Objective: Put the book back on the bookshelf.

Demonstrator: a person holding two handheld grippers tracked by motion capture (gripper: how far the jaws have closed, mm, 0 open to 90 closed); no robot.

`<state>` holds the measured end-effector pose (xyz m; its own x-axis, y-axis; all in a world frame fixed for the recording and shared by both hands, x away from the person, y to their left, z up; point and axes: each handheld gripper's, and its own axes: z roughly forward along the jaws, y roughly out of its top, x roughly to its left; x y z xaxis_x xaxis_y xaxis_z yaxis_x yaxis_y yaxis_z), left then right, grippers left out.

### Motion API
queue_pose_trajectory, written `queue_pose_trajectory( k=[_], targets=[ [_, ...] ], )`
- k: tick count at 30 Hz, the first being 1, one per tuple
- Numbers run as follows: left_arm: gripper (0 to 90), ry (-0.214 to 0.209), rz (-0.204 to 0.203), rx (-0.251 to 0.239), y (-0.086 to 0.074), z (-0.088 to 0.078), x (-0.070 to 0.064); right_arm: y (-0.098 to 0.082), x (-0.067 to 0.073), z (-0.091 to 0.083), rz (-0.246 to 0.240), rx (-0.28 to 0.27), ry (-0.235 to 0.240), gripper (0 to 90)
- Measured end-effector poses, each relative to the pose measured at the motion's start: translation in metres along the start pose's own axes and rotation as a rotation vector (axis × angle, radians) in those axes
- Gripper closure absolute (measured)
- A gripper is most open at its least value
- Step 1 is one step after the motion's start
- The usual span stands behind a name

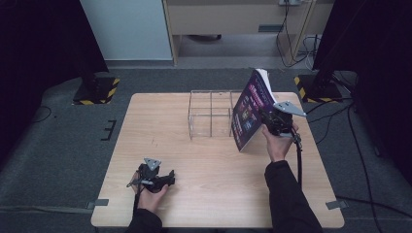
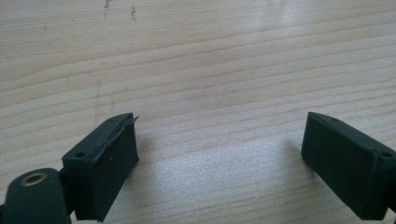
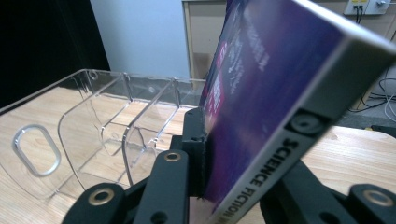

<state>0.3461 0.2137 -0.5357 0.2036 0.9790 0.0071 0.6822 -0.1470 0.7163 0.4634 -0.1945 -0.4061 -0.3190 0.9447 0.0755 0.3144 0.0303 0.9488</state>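
High view: my right claw [image 1: 272, 122] clamps thick purple paperback book [image 1: 250, 110], tilted beside clear acrylic divider rack [image 1: 210, 114]. Next: lower into slot. Left claw [image 1: 160, 180] wide, idle on surface [image 1: 160, 126].

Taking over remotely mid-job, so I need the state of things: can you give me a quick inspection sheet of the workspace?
Surface: wooden table, faint marks, otherwise bare.
Job's things: purple book held tilted beside the clear plastic rack; the rack's slots look empty.
Clutter: nothing seen.
Grippers: right gripper shut on the book; left gripper open, low over the table, nothing between its jaws.
Cables: one trails from the right gripper; more lie on the floor at right.
Surroundings: grey carpet, black stands with striped bases, wooden furniture behind.
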Motion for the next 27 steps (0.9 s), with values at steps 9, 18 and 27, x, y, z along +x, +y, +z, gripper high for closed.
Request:
queue_pose_trajectory(
  k=[9,18,27],
  targets=[
    [9.6,0.000,0.000,0.000,0.000,0.000,0.000,0.009,0.012,0.000,-0.001,-0.026,0.000,82.8],
    [9.6,0.000,0.001,0.000,0.000,0.000,0.000,0.010,0.019,0.003,0.001,-0.059,-0.052,83.0],
    [9.6,0.000,0.001,0.000,0.000,0.000,0.000,0.008,0.028,0.008,-0.068,-0.056,-0.081,82.4]
  ],
)
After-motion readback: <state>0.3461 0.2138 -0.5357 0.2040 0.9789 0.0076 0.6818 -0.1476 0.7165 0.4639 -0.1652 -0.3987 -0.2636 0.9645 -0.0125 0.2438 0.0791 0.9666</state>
